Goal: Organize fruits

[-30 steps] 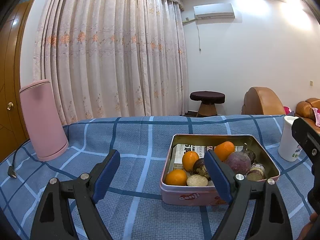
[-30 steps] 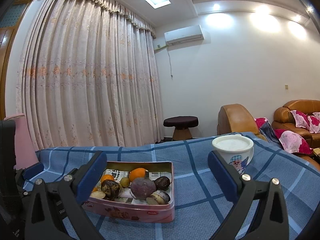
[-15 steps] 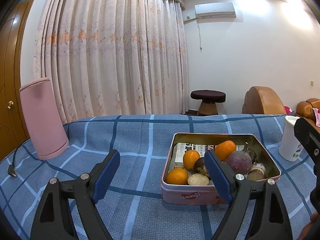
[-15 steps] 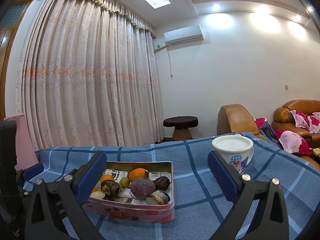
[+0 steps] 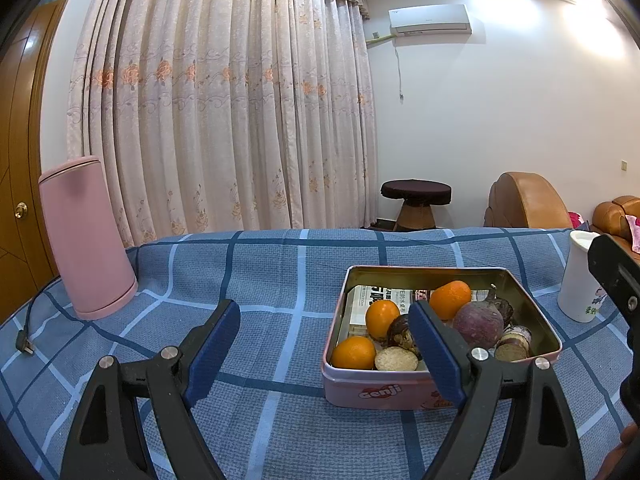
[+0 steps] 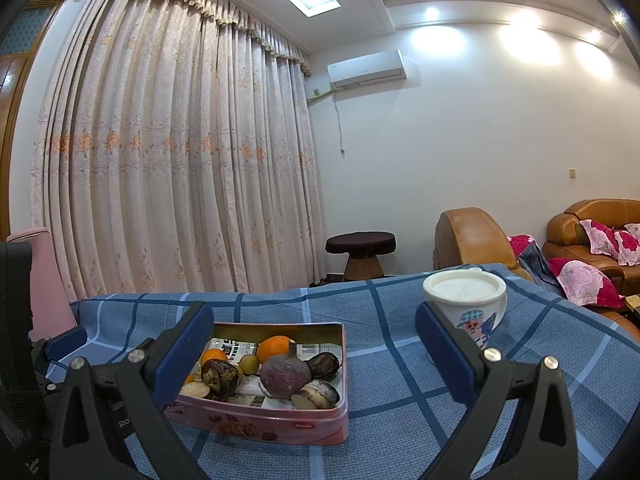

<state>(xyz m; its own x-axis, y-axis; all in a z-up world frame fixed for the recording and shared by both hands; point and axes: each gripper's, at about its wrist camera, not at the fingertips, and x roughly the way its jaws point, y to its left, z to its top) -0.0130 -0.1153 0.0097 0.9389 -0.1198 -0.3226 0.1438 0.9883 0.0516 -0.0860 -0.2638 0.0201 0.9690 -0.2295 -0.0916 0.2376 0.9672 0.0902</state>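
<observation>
A pink tin box (image 5: 384, 390) (image 6: 280, 424) sits on the blue checked cloth, lined with newspaper. It holds oranges (image 5: 382, 318) (image 6: 274, 348), a purple beet (image 5: 478, 324) (image 6: 285, 376), dark brown fruits (image 6: 219, 376) and cut tubers (image 5: 397, 359). My left gripper (image 5: 324, 350) is open and empty, low over the cloth, its right finger in front of the box's near left part. My right gripper (image 6: 312, 354) is open and empty, to the right of the box; its left finger overlaps the box's left end.
A pink cylinder (image 5: 86, 236) stands at the far left with a black cable (image 5: 24, 344) beside it. A white cup with a cartoon print (image 6: 466, 298) (image 5: 578, 276) stands right of the box. Brown sofas (image 6: 592, 232) and a stool (image 5: 416, 204) lie beyond the table.
The left gripper's view has shifted slightly, the box sitting a touch lower and nearer. The right gripper has stayed still. Both stay open.
</observation>
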